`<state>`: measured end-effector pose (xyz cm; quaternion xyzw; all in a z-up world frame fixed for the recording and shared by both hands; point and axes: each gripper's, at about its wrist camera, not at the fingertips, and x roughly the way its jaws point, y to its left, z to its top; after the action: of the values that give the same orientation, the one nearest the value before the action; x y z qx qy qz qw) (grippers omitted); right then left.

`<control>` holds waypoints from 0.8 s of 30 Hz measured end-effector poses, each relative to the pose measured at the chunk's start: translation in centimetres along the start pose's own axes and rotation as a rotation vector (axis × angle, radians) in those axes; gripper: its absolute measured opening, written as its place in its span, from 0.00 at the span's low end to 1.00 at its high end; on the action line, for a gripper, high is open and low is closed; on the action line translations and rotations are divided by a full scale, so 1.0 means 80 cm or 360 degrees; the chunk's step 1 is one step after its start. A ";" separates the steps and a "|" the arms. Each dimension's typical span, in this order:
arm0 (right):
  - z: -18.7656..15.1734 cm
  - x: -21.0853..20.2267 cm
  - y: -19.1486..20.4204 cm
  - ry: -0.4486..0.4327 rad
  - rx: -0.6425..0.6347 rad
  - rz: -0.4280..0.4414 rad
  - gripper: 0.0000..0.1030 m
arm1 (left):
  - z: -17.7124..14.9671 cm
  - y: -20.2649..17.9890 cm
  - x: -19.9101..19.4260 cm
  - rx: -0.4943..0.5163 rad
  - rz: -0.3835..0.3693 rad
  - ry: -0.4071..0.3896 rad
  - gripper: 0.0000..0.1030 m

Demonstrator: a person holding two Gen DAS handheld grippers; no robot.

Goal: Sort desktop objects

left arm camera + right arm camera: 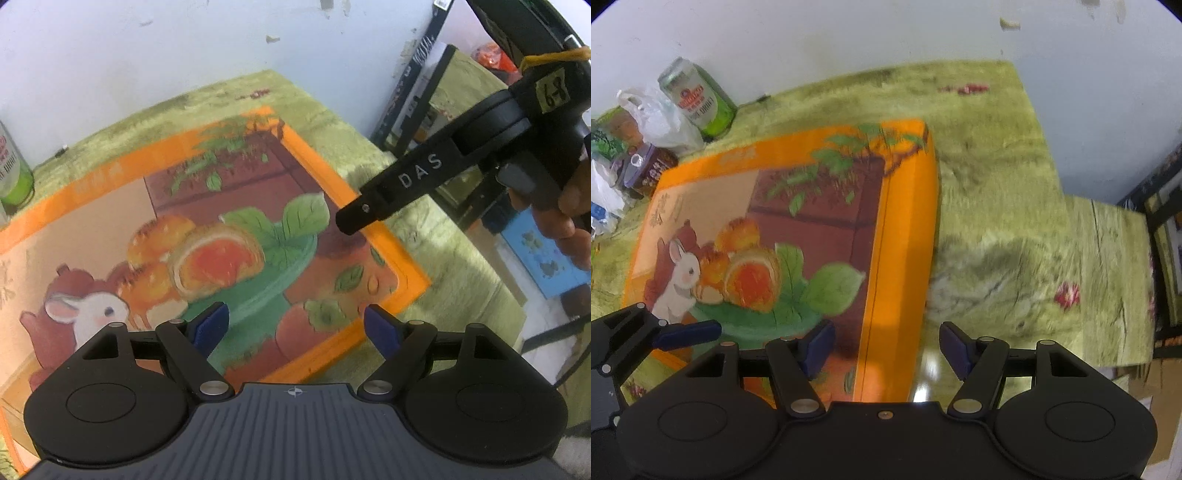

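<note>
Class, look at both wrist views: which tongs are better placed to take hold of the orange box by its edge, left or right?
Probably the right tongs: their open jaws straddle the orange box's side edge. The left tongs hover over the lid's flat middle.

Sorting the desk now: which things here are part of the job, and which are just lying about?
Part of the job:
orange box
green can
white plastic bag
brown cup with purple lid

Lying about:
green tablecloth
black frame
blue stool
</note>
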<state>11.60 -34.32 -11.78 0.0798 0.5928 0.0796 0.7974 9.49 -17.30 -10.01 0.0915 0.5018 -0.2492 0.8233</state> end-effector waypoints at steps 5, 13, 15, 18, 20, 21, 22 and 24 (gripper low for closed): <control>0.030 0.000 0.004 -0.0063 -0.0055 -0.0028 0.59 | 0.015 0.002 0.007 -0.0026 0.0055 0.0004 0.80; 0.061 0.016 0.019 -0.0077 -0.0143 -0.0054 0.59 | 0.022 0.006 0.026 -0.0095 0.0101 0.0123 0.80; 0.062 0.021 0.019 -0.0057 -0.0144 -0.0046 0.59 | 0.022 0.007 0.030 -0.0120 0.0098 0.0147 0.81; 0.062 0.029 0.019 -0.0031 -0.0141 -0.0045 0.59 | 0.021 0.008 0.031 -0.0127 0.0100 0.0152 0.82; 0.061 0.034 0.019 -0.0012 -0.0137 -0.0040 0.59 | 0.021 0.009 0.032 -0.0131 0.0100 0.0156 0.83; 0.060 0.037 0.019 -0.0003 -0.0134 -0.0037 0.59 | 0.022 0.009 0.032 -0.0133 0.0101 0.0158 0.84; 0.060 0.039 0.019 0.0005 -0.0134 -0.0036 0.59 | 0.022 0.008 0.032 -0.0134 0.0101 0.0160 0.84; 0.059 0.041 0.019 0.0015 -0.0136 -0.0037 0.60 | 0.022 0.008 0.033 -0.0134 0.0103 0.0165 0.85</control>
<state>17.03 -32.26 -13.17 0.0384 0.5935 0.0959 0.7982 12.14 -18.29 -11.52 0.0857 0.5505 -0.1959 0.8070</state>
